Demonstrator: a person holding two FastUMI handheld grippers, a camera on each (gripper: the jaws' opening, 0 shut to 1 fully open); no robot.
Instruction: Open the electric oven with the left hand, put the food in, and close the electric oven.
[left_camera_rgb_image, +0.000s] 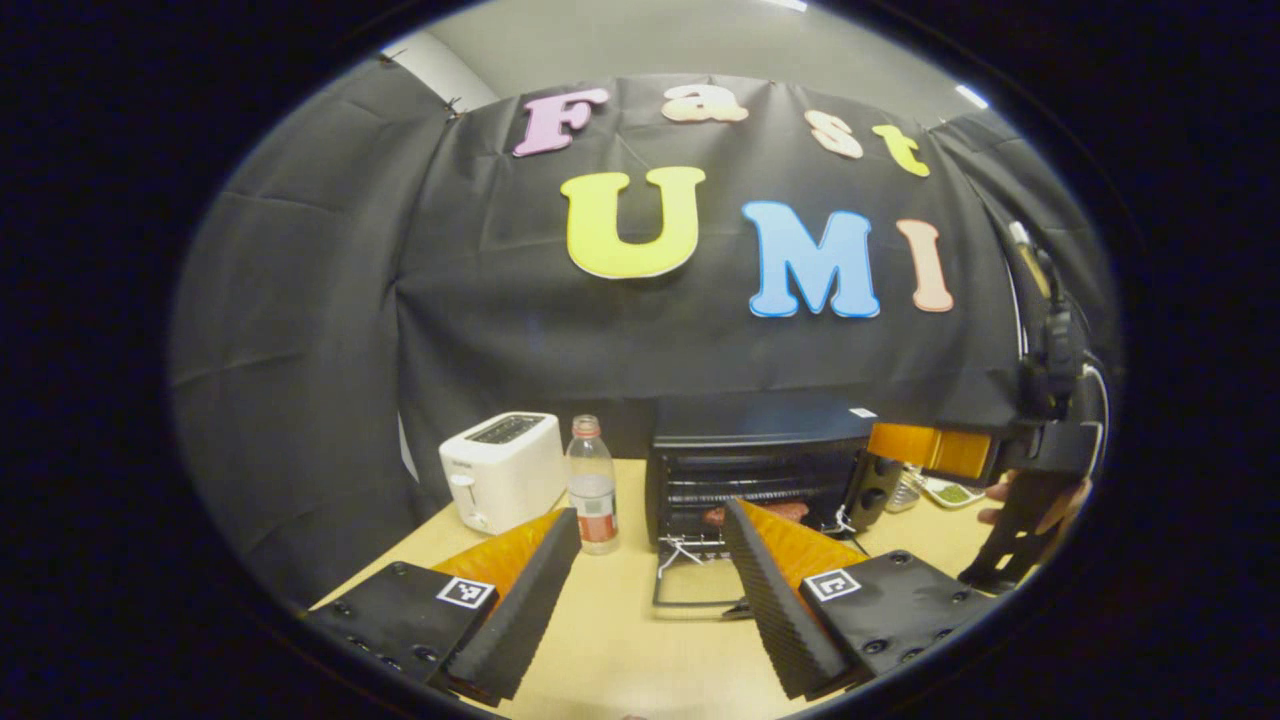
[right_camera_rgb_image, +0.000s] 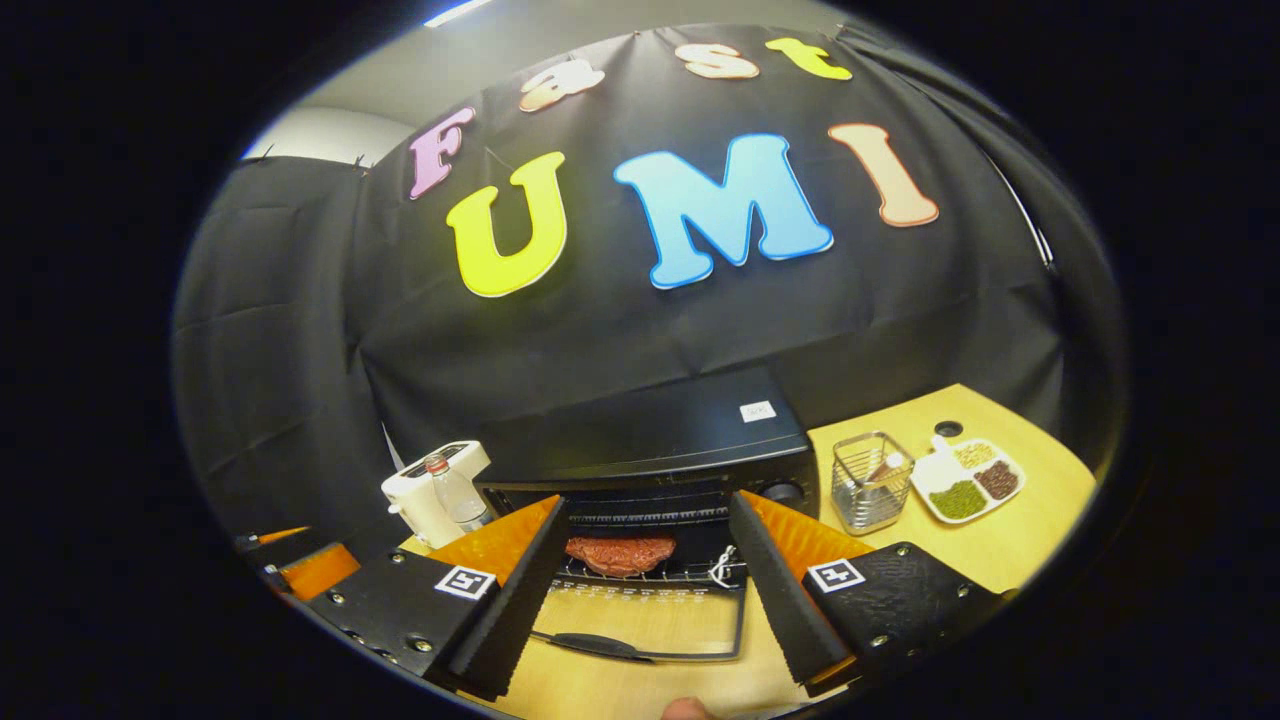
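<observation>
Food (right_camera_rgb_image: 620, 553) partly behind finger, oven door (right_camera_rgb_image: 640, 625) edges hidden by fingers, basket (right_camera_rgb_image: 870, 480) contents unclear

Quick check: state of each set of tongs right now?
Left tongs: open, holding nothing.
Right tongs: open, holding nothing, facing the food in the open oven.

My electric oven (right_camera_rgb_image: 655, 440) sits low in the middle of the right gripper view, a black box with a flat top and a small pale sticker near its right rear corner. Its glass door (right_camera_rgb_image: 640, 620) hangs fully open, lying flat toward me, handle at the near edge. On the wire rack inside rests the food (right_camera_rgb_image: 620, 553), a reddish-brown flat piece. In the left gripper view the oven stands right of centre, door down.
</observation>
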